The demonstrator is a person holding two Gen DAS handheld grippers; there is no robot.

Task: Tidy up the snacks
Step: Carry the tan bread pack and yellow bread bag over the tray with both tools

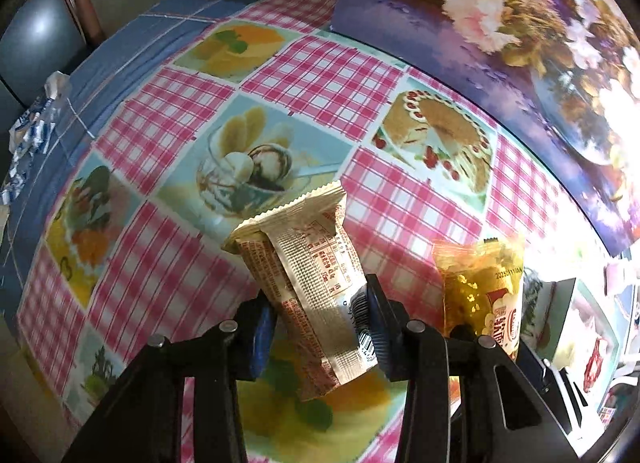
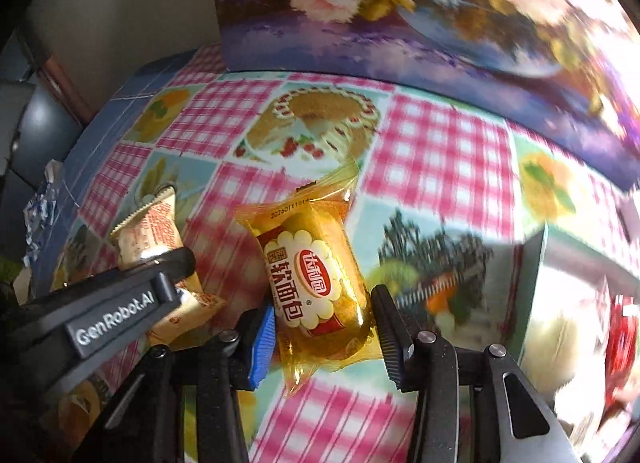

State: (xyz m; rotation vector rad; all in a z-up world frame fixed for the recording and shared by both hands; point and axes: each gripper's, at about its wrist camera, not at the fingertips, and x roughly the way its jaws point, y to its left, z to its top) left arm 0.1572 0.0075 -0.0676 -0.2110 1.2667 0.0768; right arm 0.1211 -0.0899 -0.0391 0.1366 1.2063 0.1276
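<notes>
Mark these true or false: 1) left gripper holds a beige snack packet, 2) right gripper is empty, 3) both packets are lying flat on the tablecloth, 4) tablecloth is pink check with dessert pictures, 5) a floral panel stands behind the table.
1) True. The left gripper is shut on the beige snack packet.
2) False. The right gripper is shut on a yellow bread packet.
3) False. Both packets are clamped between gripper pads and held above the tablecloth.
4) True. Pink check squares alternate with cake and ice-cream pictures.
5) True. A floral panel in purple tones rises at the table's far edge.
</notes>
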